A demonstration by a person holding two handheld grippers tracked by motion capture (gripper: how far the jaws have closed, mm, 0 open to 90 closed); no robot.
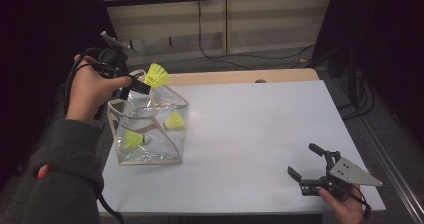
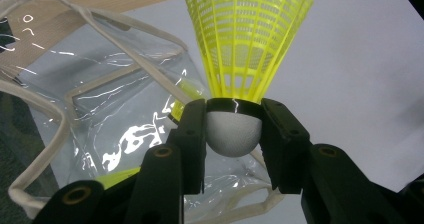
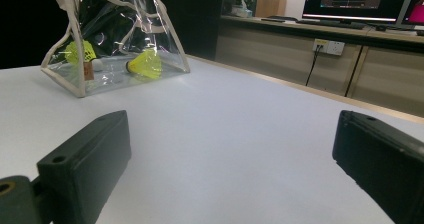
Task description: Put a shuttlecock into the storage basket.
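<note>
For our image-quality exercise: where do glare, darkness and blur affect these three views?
High view: dim, the room's edges nearly black, with glints on the clear plastic bag with cream trim. Left gripper view: bright streaks of glare on the bag; the yellow plastic shuttlecock with a white cork is sharp. Right gripper view: the two black jaws close up look soft, and the background monitors are blurred.

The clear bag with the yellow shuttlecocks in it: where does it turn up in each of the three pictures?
High view: clear bag at the table's left edge.
Left gripper view: left half of the picture, behind the jaws.
Right gripper view: top left, far across the table.
Shared landmark: the bag's cream trim.
</note>
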